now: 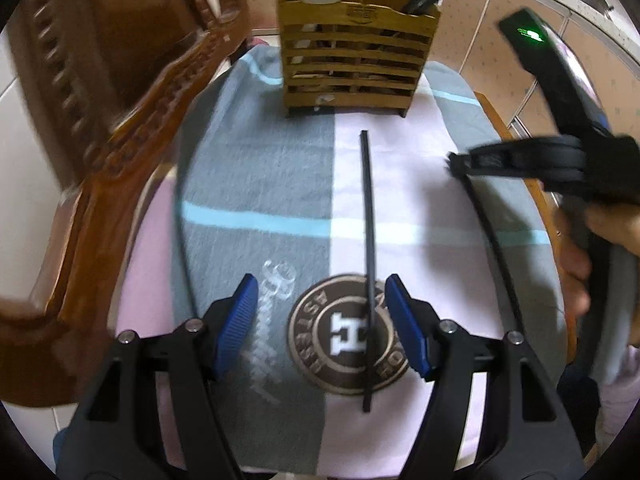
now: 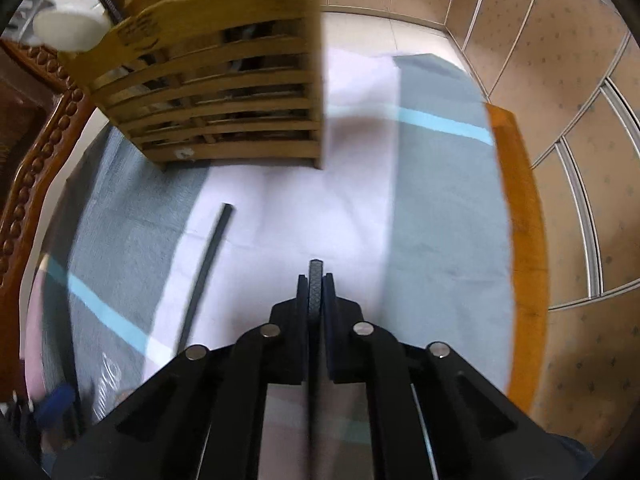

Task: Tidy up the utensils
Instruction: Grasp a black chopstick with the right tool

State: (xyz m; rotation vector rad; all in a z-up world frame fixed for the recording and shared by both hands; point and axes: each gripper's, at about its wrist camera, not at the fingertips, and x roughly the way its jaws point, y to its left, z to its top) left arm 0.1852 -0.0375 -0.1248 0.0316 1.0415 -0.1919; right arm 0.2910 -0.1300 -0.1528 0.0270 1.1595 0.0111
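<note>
A slatted wooden utensil holder stands at the far end of the towel, with black sticks and a white spoon in it; it also shows in the right wrist view. One black chopstick lies on the towel between my open left gripper's blue pads; it shows in the right wrist view too. My right gripper is shut on a second black chopstick and holds it above the towel. In the left wrist view that gripper is at the right, its chopstick slanting down.
A grey, pink and cyan towel with a round logo patch covers the small wooden table. A carved wooden chair stands at the left. Tiled wall panels are at the right.
</note>
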